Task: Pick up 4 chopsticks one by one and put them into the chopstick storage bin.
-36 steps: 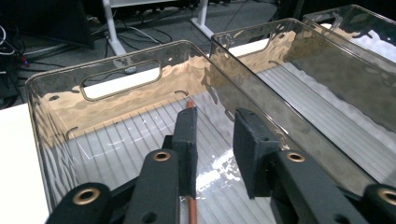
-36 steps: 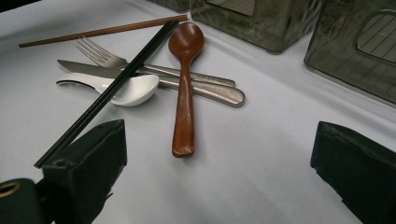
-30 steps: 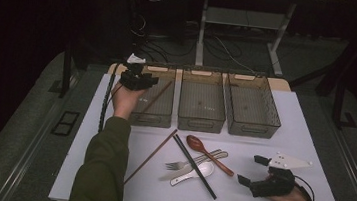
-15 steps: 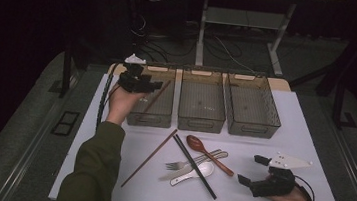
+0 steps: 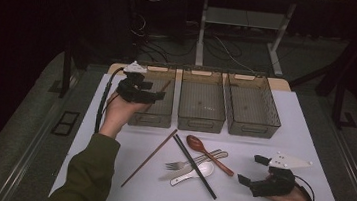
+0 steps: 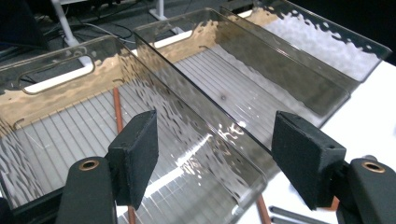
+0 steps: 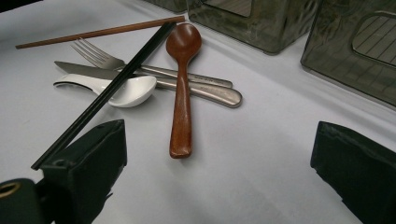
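My left gripper (image 5: 159, 96) hangs over the left bin (image 5: 156, 122), jaws just been opening, nothing between them; the brown chopstick (image 6: 117, 110) lies slanted inside it. Right gripper (image 5: 252, 169) rests wide and empty near the cutlery pile.

Risk, as I judge it: the stick leans on the rim, so a nudge pulling back could tip it out. Bins are smoky rippled plastic; the wooden spoon (image 7: 181, 84) is glossy, the black chopstick (image 7: 109, 88) slim and quick to roll.
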The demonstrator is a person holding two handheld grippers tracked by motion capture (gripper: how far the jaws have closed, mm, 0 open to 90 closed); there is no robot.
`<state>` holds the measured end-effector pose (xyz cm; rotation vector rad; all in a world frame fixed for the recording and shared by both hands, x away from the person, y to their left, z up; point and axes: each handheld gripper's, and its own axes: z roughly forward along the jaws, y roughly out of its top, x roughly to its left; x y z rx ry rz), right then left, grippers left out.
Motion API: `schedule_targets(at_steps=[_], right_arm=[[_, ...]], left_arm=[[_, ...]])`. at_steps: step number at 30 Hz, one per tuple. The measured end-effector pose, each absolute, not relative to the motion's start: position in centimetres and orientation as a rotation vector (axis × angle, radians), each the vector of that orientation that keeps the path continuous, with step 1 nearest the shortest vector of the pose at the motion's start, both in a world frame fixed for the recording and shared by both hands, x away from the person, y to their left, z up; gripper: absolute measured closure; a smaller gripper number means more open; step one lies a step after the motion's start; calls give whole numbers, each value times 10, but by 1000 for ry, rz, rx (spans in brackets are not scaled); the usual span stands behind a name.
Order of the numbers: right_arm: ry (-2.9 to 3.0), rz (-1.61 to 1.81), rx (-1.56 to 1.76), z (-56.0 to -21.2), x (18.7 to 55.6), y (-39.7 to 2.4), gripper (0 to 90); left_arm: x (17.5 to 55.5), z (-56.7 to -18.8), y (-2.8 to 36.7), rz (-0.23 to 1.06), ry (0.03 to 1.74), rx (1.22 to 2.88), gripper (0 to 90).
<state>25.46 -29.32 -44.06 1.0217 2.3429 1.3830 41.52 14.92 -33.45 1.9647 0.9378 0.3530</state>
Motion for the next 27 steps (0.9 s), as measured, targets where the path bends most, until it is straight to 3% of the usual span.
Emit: schedule_targets(at_steps=[27], right_arm=[[2340, 1379, 1032, -441, 255, -293, 32]], left_arm=[[341, -362, 145, 344, 865, 1991, 297]])
